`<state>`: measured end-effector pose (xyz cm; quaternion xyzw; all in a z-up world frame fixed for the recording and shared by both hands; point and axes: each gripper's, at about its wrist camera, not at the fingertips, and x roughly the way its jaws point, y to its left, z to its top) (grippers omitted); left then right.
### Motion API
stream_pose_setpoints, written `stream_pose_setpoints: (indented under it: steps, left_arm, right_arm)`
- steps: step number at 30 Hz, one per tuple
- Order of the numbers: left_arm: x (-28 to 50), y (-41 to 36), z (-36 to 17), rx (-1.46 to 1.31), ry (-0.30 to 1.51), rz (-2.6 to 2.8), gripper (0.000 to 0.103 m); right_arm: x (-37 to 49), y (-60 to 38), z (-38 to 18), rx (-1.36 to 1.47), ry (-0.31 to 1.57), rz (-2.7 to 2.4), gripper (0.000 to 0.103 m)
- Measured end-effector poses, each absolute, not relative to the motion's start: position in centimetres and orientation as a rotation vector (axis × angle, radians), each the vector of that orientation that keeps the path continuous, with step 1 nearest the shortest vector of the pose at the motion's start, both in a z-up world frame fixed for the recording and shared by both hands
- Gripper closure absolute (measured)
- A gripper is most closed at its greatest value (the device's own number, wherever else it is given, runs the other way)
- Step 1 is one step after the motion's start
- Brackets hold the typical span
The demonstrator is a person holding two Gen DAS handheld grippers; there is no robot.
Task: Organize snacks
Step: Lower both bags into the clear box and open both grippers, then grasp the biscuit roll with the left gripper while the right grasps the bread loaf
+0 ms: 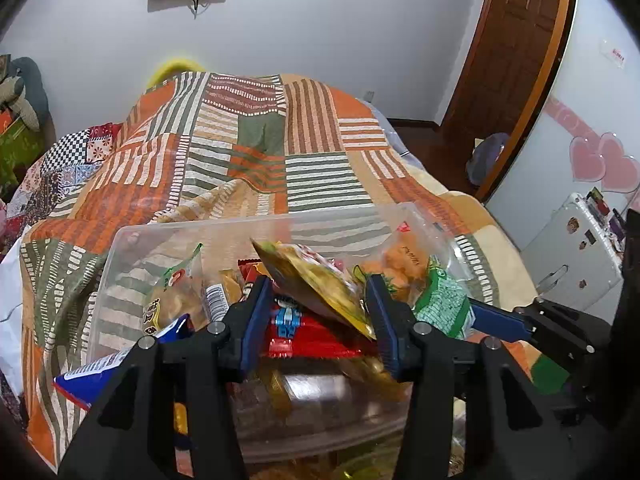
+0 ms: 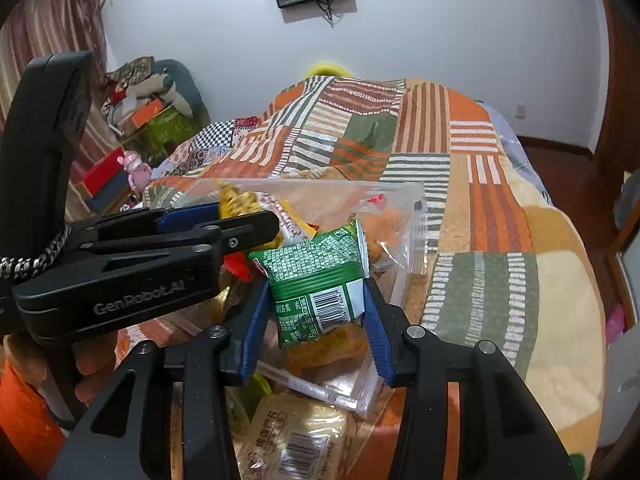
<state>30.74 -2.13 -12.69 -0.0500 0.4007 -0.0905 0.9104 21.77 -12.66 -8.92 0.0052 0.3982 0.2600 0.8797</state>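
right gripper (image 2: 316, 312) jaws pinch green packet (image 2: 316, 280) over clear bin (image 1: 120, 264) for dropping in; left gripper (image 1: 316, 316) jaws pinch yellow packet (image 1: 320, 284) above bin.

green snack packet (image 2: 320, 280) | upright, barcode facing | over clear bin (image 2: 416, 216) of snacks

"GenRobot.AI" on the left gripper (image 2: 224, 216) body; barcode on green snack packet (image 2: 320, 280)

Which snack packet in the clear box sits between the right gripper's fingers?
The green packet with the barcode, between the right gripper's blue fingers. The yellow packet lies by the left gripper instead.
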Motion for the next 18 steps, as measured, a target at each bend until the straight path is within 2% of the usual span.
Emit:
stream_pose_setpoints:
  steps: [5, 7, 11, 18]
  left_arm:
    - [29.5, -1.6, -11.6, -0.113, 0.809, -0.19, 0.054]
    - [28.7, -1.3, -11.1, -0.118, 0.799, -0.192, 0.054]
    - [27.0, -0.8, -10.1, -0.125, 0.782, -0.191, 0.053]
    - [23.3, 0.1, -8.9, -0.099, 0.752, -0.151, 0.039]
  right_arm:
    - [21.2, -12.7, -8.4, 0.006, 0.825, 0.527, 0.054]
    - [20.6, -12.9, -7.9, 0.006, 0.812, 0.519, 0.047]
    - [20.0, -13.7, -7.0, 0.014, 0.79, 0.51, 0.045]
    - [18.0, -14.6, -5.6, 0.008, 0.761, 0.505, 0.043]
